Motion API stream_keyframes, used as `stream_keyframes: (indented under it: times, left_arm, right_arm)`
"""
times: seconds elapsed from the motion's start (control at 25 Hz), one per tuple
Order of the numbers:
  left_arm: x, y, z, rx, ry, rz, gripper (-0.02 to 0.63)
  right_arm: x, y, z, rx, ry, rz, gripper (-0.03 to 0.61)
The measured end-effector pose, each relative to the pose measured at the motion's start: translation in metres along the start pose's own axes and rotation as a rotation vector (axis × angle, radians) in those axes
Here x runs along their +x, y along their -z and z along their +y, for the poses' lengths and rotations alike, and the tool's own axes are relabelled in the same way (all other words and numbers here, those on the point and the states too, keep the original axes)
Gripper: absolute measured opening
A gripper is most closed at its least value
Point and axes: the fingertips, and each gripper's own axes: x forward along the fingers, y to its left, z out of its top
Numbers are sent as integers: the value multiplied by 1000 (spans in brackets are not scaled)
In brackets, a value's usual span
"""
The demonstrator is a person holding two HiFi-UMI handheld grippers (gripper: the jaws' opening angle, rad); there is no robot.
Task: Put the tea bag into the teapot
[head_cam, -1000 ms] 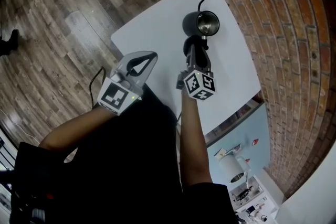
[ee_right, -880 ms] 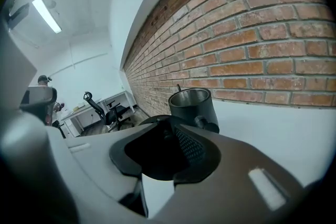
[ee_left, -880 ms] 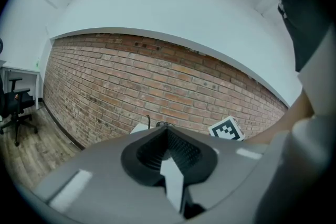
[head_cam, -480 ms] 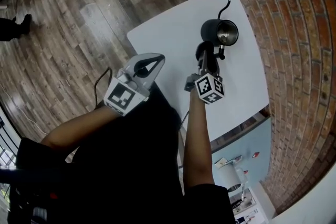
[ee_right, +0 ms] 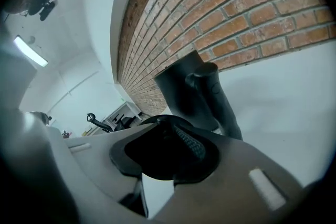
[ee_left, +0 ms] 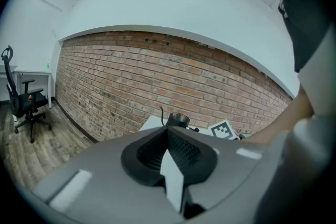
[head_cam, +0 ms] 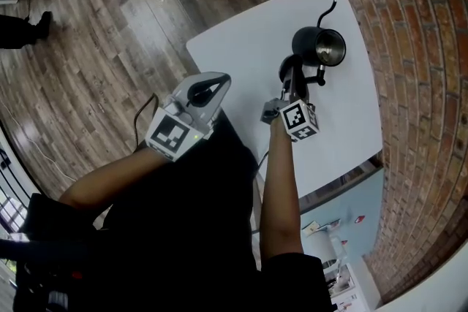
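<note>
A black teapot point(head_cam: 319, 47) stands open-topped on the far part of the white table point(head_cam: 241, 47). It also shows in the left gripper view point(ee_left: 177, 119) and close up in the right gripper view point(ee_right: 181, 89). My right gripper point(head_cam: 291, 82) is shut on the black teapot lid point(head_cam: 290, 69), low beside the pot on its near left. The lid's dark rim point(ee_right: 155, 120) fills the right jaws. My left gripper point(head_cam: 219, 79) hangs over the table's near edge with its tips together. A flat white piece, seemingly the tea bag point(ee_left: 173, 178), sits between its pads.
A brick wall point(head_cam: 409, 47) runs along the table's far side. Wooden floor point(head_cam: 110, 25) lies to the left, with a black cable point(head_cam: 142, 117) by the table edge. A light blue surface point(head_cam: 351, 215) with small items is at lower right. An office chair point(ee_left: 23, 105) stands far left.
My right gripper has sunk with the lid beside the teapot and rolled a little. The left gripper has edged slightly toward the table. Both grips look the same.
</note>
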Motion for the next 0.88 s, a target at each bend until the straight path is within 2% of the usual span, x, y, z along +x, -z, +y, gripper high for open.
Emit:
stream_keyframes:
  times: [0.6, 0.88]
  left_arm:
    - [-13, 9, 16, -15, -58, 17, 0]
    - [-11, 1, 19, -13, -69, -8, 0]
  right_arm:
    - [16, 23, 2, 69, -50, 34, 94]
    - [21, 33, -5, 161, -51, 36, 94]
